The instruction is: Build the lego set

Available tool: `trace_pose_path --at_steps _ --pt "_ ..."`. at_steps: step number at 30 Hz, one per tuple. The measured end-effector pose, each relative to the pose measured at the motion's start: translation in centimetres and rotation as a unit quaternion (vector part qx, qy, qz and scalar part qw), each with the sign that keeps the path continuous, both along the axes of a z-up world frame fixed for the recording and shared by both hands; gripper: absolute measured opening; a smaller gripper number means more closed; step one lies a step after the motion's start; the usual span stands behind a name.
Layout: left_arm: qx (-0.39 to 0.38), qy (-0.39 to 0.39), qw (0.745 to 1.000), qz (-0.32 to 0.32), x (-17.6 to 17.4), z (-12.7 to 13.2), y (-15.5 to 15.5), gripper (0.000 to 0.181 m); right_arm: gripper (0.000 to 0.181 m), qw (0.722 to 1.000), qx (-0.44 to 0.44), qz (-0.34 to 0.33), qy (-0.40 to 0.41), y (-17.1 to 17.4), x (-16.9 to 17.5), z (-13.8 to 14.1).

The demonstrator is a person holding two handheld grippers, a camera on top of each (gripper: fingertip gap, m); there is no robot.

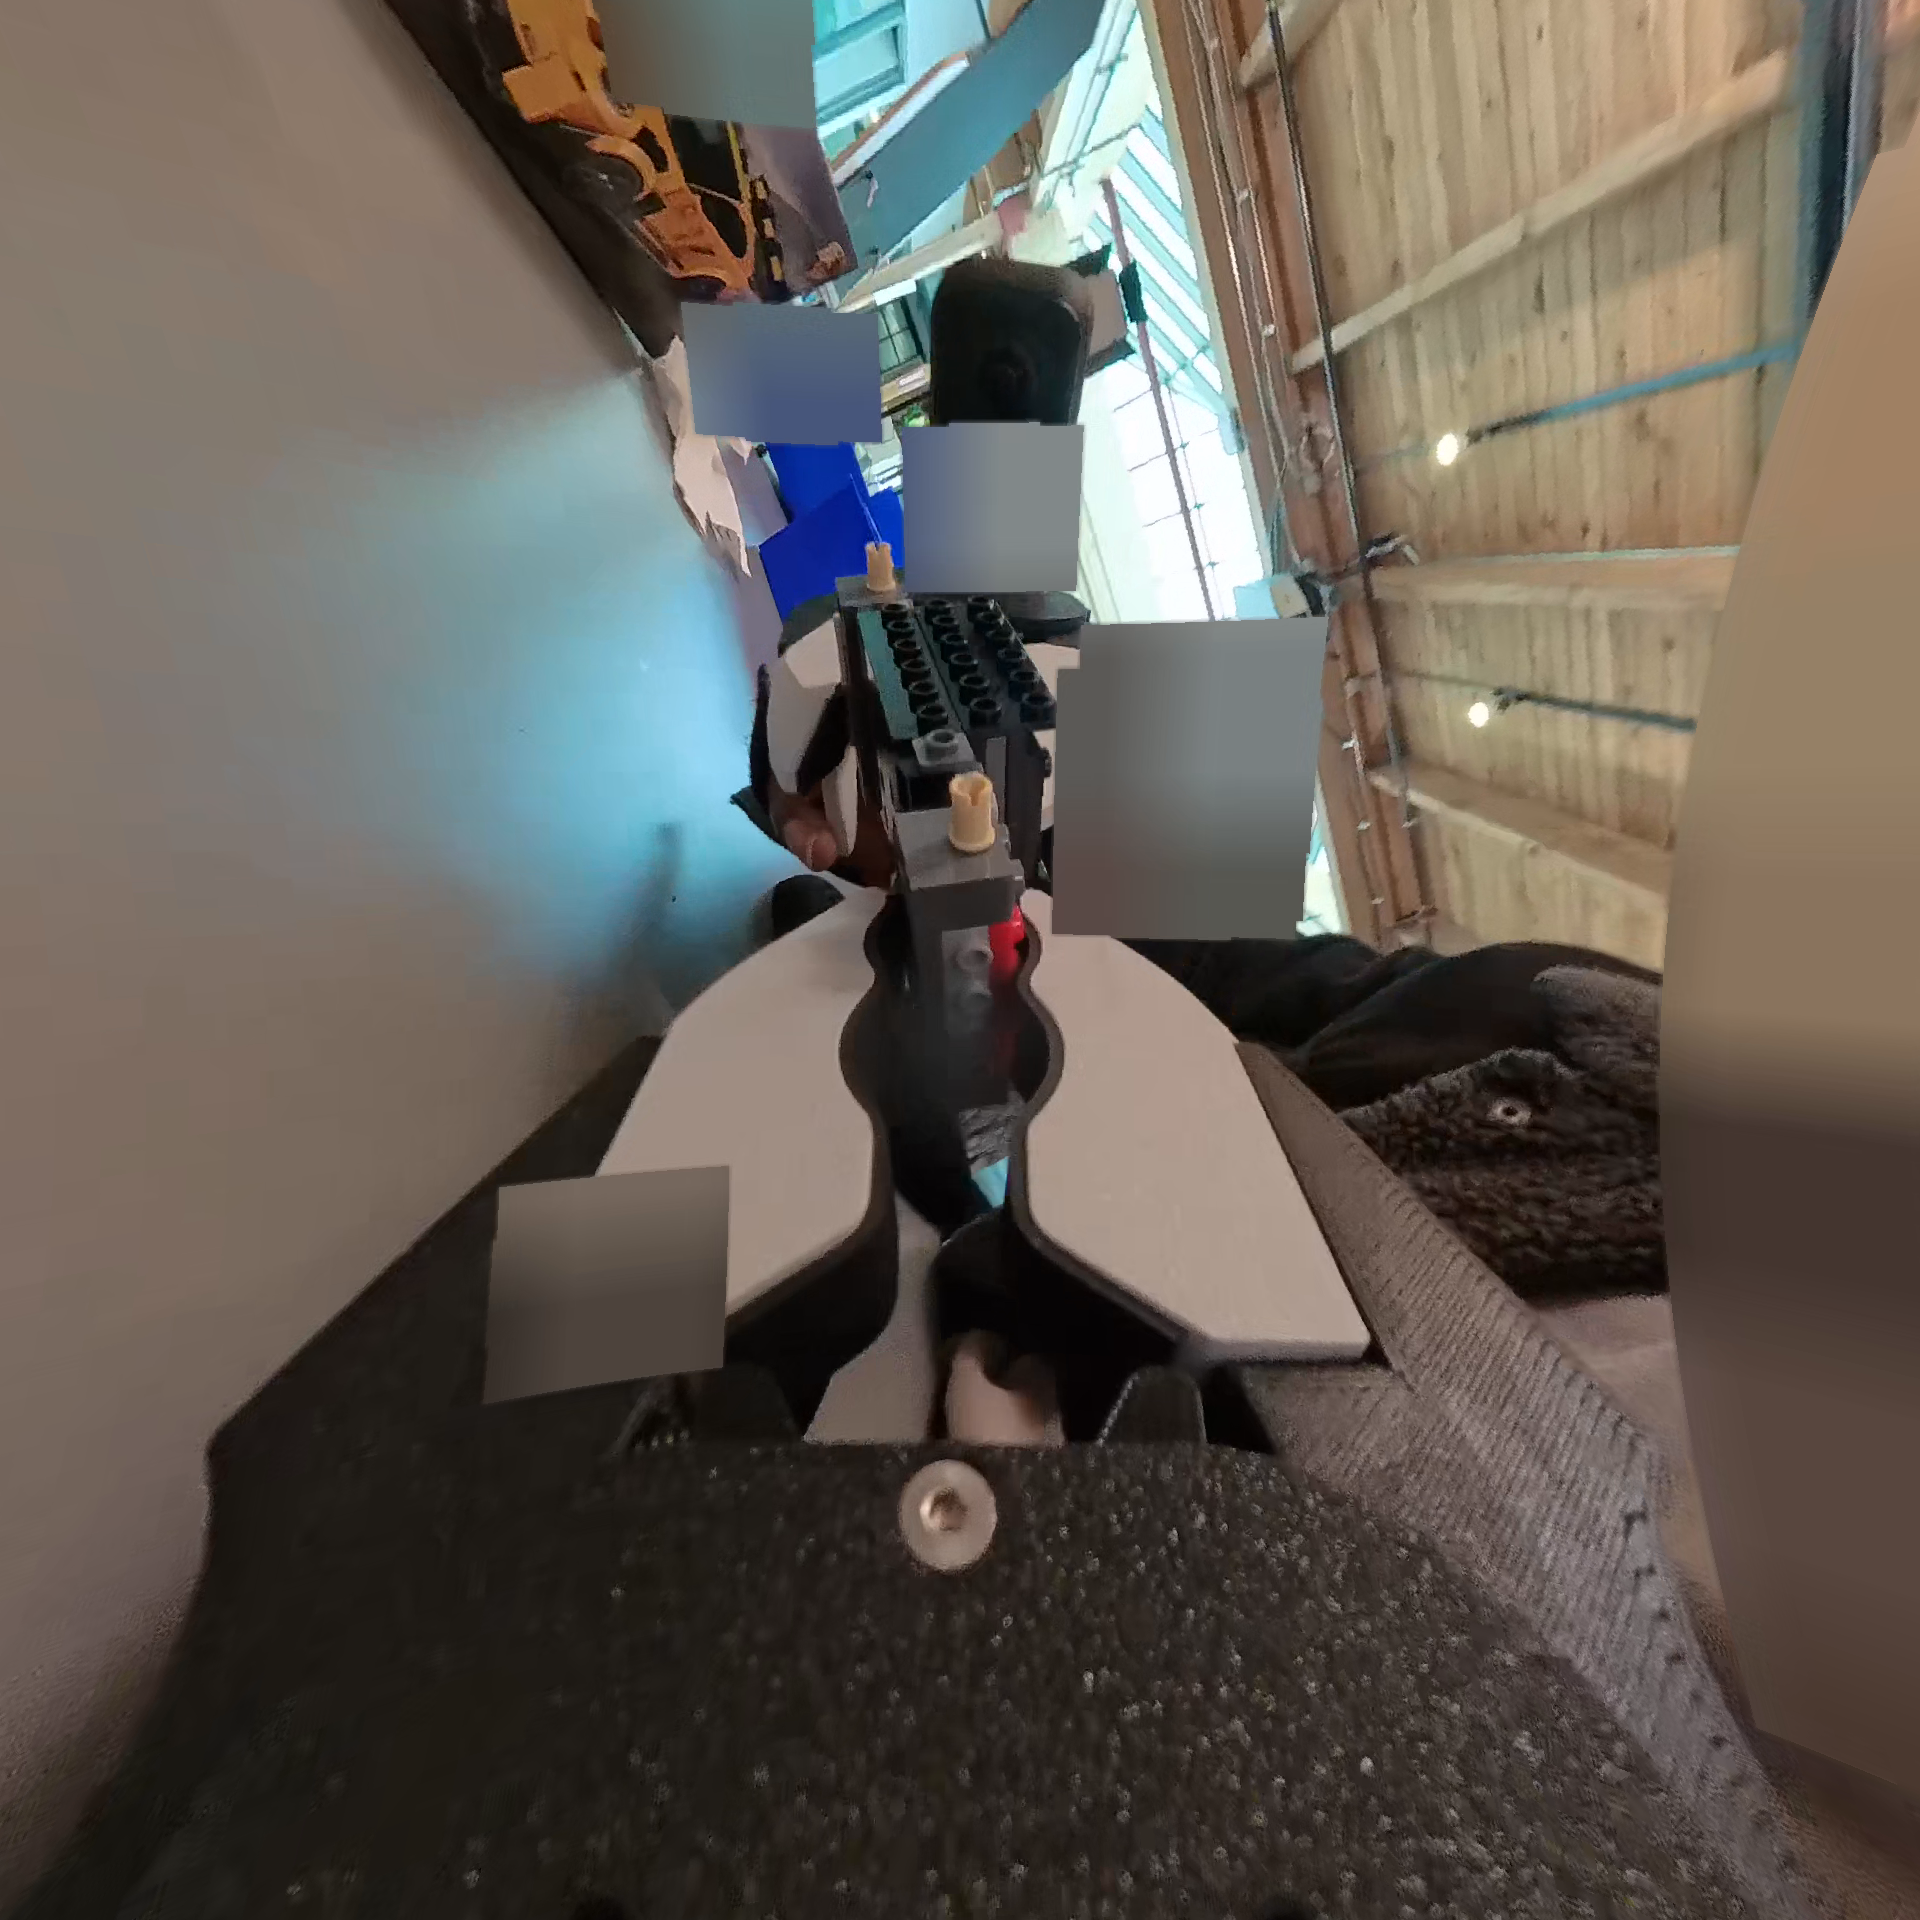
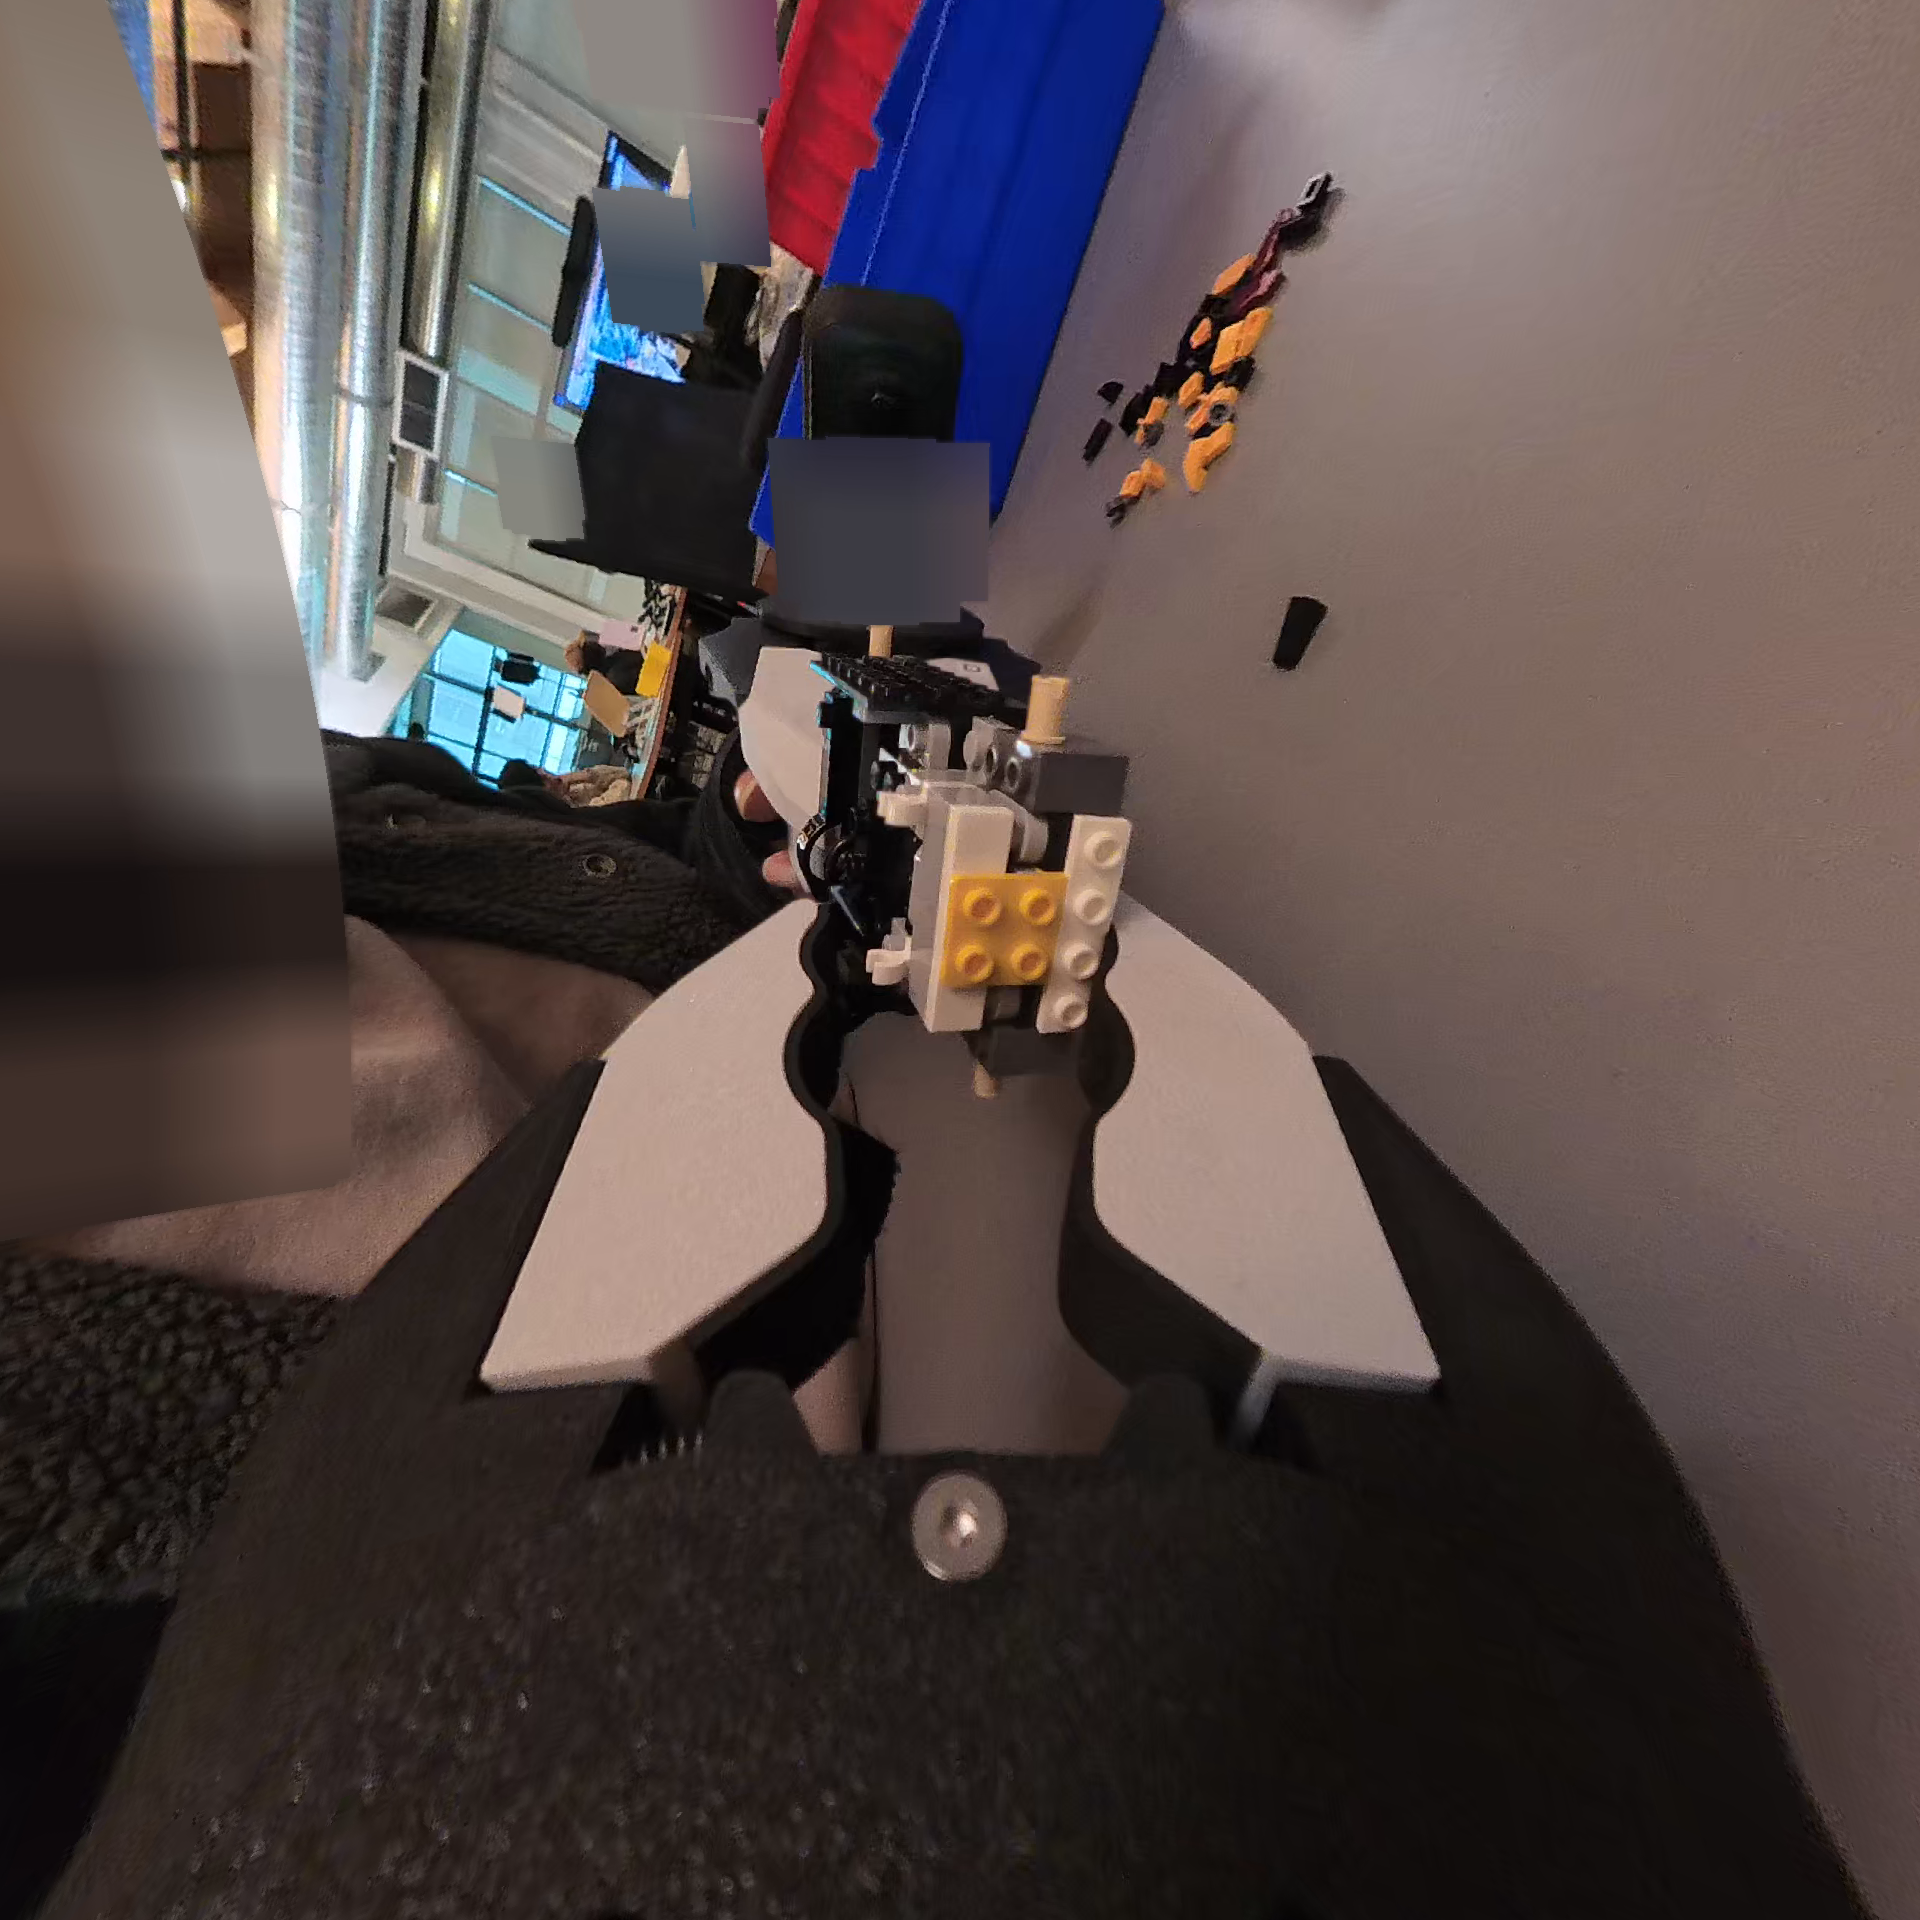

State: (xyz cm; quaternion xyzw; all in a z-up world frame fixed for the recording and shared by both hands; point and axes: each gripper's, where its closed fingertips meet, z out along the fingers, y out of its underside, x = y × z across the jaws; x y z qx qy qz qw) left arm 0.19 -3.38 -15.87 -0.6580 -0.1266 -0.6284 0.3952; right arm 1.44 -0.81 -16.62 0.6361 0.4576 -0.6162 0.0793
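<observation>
- Grey and black bricks are making up the model [image 1: 940, 748], which is hanging in the air between both grippers, clear of the table [image 1: 312, 623].
- The left gripper [image 1: 951, 966] is closing narrowly on the model's dark-grey end, beside a red piece [image 1: 1004, 940].
- The right gripper [image 2: 961, 966] is closing on the opposite end; its fingers [image 2: 1205, 1091] are flanking a white block carrying a yellow plate [image 2: 1006, 930].
- Tan pegs [image 1: 969, 819] are projecting from the model's grey brackets.
- Loose orange and black pieces [image 2: 1205, 384] are lying scattered on the table in the right wrist view, well apart from the model.
- A blue bin [image 2: 987, 260] is standing at the table's far side.
- A dark fleece sleeve [image 1: 1507, 1132] is showing beside the left gripper.
</observation>
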Motion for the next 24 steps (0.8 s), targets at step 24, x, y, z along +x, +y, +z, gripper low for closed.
trace_pose_path --at_steps 24 --pt "0.098 0.181 0.977 -0.058 2.1 0.5 -1.7 0.017 0.038 0.994 0.058 0.041 0.087 -1.5 2.2 1.3"
